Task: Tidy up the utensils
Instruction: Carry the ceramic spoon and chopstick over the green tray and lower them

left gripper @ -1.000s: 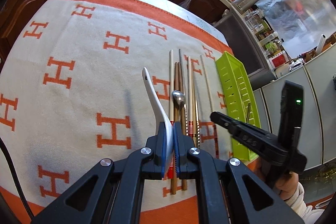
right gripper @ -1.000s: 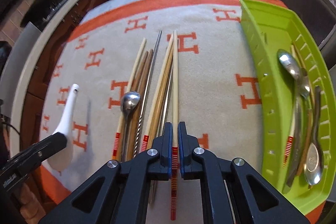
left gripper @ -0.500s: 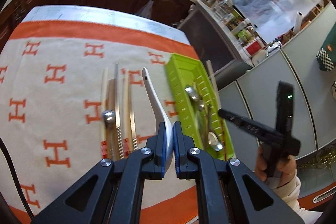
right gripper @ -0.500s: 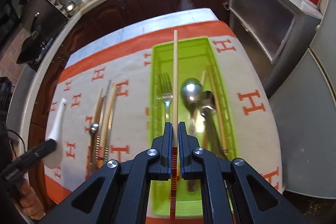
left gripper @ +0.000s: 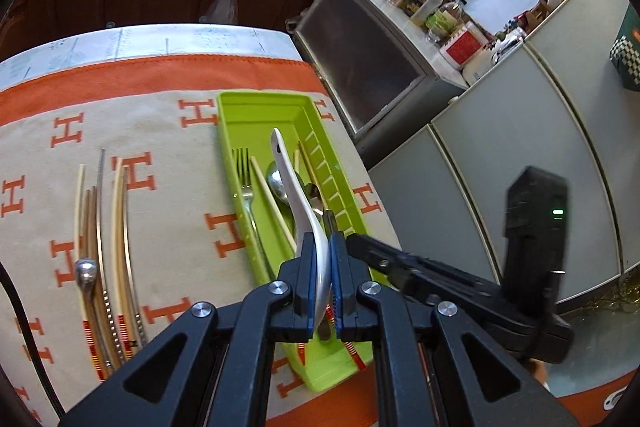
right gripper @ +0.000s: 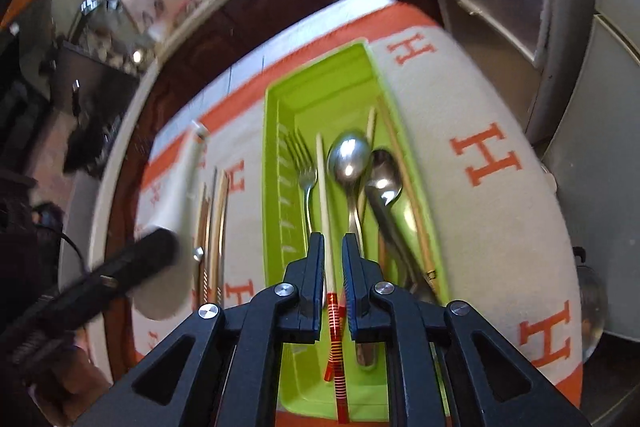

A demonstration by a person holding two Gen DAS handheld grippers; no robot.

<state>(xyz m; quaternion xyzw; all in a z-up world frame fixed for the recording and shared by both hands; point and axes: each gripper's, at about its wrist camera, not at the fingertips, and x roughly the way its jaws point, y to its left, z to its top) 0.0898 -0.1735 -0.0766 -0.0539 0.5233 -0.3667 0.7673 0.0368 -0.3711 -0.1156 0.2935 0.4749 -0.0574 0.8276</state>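
Pinching a glossy white ceramic spoon (left gripper: 298, 203), left claw (left gripper: 320, 267).

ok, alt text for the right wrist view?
The right gripper hangs open over a green tray, a red-banded chopstick lying loose between its fingers. The tray holds a fork and two spoons; it sits on an orange-lettered cloth.

Utensil tray (left gripper: 256, 115) sits on the tablecloth (left gripper: 168, 227). In the tray: fork (left gripper: 245, 183) at its left, chopstick (right gripper: 323, 187) beside it, two spoons (right gripper: 349, 157) further right. Loose chopsticks (left gripper: 120, 227) lie on the cloth, well left of the tray.
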